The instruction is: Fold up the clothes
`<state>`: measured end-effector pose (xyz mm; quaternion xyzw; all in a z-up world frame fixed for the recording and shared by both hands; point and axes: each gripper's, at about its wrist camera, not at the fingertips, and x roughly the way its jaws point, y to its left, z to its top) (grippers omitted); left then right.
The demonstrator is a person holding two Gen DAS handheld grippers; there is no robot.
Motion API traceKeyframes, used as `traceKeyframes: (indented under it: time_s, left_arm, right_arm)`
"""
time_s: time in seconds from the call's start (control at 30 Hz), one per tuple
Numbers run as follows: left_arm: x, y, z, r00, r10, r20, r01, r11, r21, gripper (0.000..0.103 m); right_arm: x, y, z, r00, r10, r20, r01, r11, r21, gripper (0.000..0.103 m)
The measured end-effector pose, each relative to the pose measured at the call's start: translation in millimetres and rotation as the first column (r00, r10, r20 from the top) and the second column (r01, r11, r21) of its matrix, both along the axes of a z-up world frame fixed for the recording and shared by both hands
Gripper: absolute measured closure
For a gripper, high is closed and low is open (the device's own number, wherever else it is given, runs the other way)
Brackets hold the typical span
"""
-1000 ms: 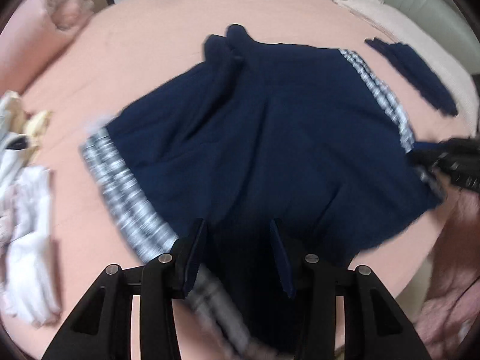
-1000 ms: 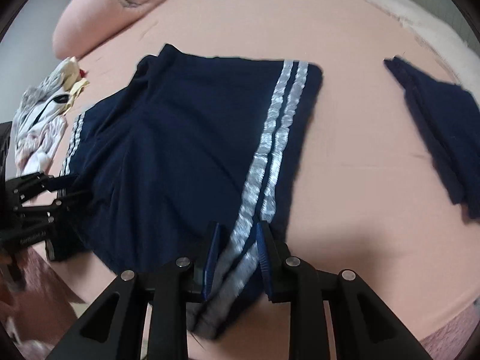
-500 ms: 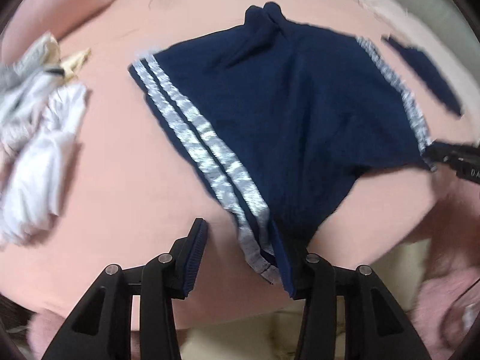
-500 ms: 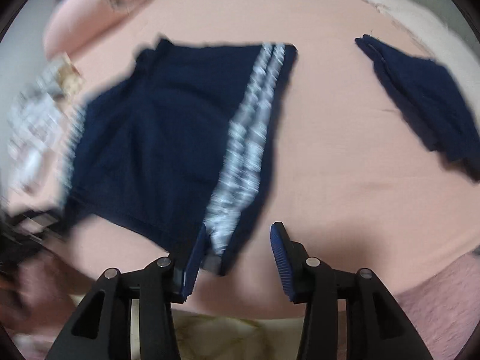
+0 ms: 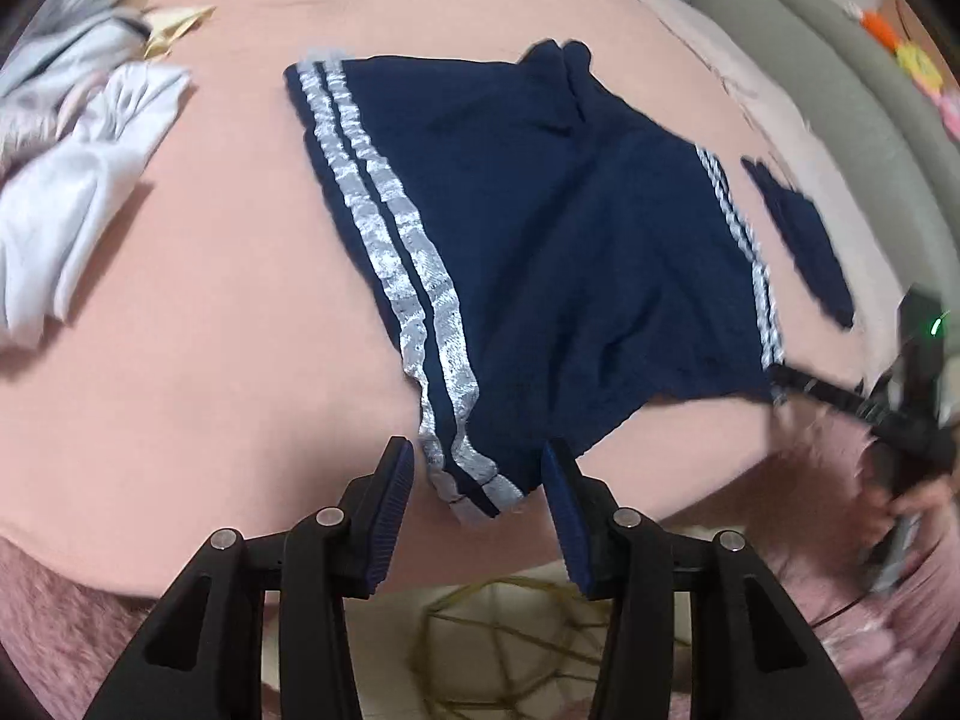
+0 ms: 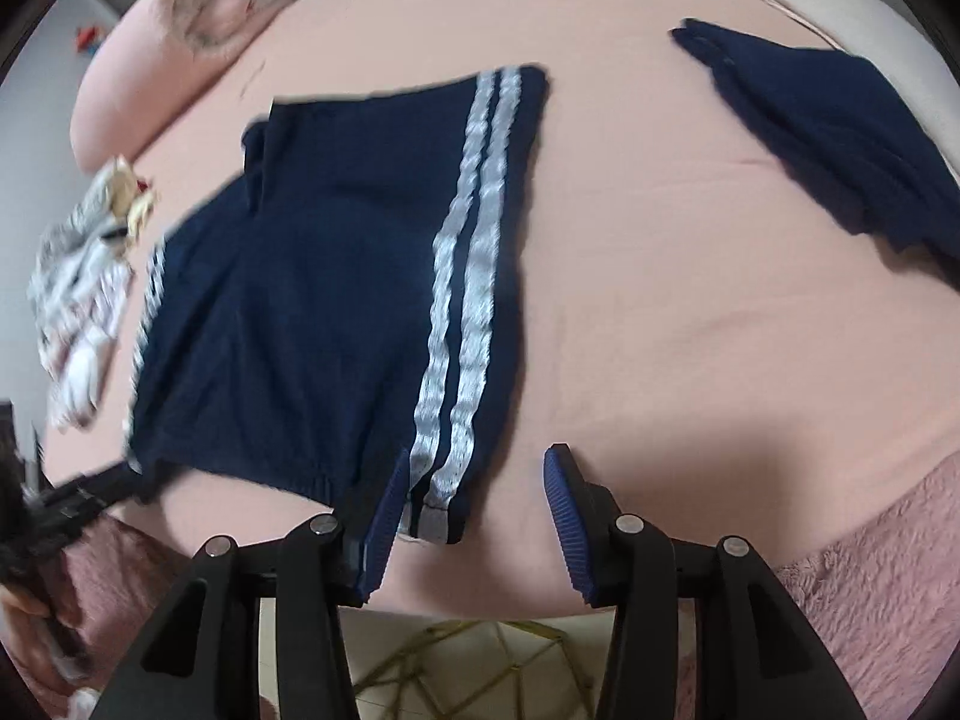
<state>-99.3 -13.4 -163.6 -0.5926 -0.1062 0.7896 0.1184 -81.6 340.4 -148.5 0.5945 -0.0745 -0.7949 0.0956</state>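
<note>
Navy shorts [image 5: 540, 228] with silver side stripes lie flat on the pink bed [image 5: 210, 330]; they also show in the right wrist view [image 6: 324, 300]. My left gripper [image 5: 477, 483] is open, its jaws either side of the shorts' near left corner. My right gripper [image 6: 474, 492] is open at the near right corner, the striped hem between its jaws. Each gripper shows at the edge of the other's view, the right gripper in the left wrist view [image 5: 780, 378] and the left gripper in the right wrist view [image 6: 114, 480].
A folded navy garment [image 6: 840, 132] lies to the right on the bed. A pile of white and grey clothes [image 5: 78, 138] lies to the left. A pink pillow [image 6: 180, 42] is at the back. A pink fuzzy blanket [image 6: 870, 600] hangs over the near edge.
Both grippers let go of the shorts' near corners and opened. The shorts now lie spread flat, and both grippers have drawn back toward the bed's near edge.
</note>
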Motion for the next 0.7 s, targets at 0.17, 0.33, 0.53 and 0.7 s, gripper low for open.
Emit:
traceKeyframes:
  time_s: [0.17,0.33,0.53,0.7]
  left_arm:
    - [-2,4,-4,1.0,0.006,0.01,-0.006,1.0,0.016,0.061]
    - [2,-13,3,1.0,0.022,0.02,-0.023,0.997,0.074,0.061]
    - [0,8,-4,0.999,-0.028,0.015,0.028,0.999,0.016,0.075]
    - [-2,22,19,0.995,-0.094,-0.04,0.093,0.996,-0.013,0.096]
  right_arm:
    - [-6,10,-3,0.999,-0.003,-0.049,0.01,0.99,0.14,0.083]
    - [-5,19,-1,0.999,-0.025,-0.025,0.027,0.993,0.111,0.082]
    - [-9,15,-14,0.999,-0.034,0.022,0.035,0.999,-0.036,0.082]
    - [-16,-10,-5,0.999,0.036,-0.012,-0.037,0.998,-0.041,0.1]
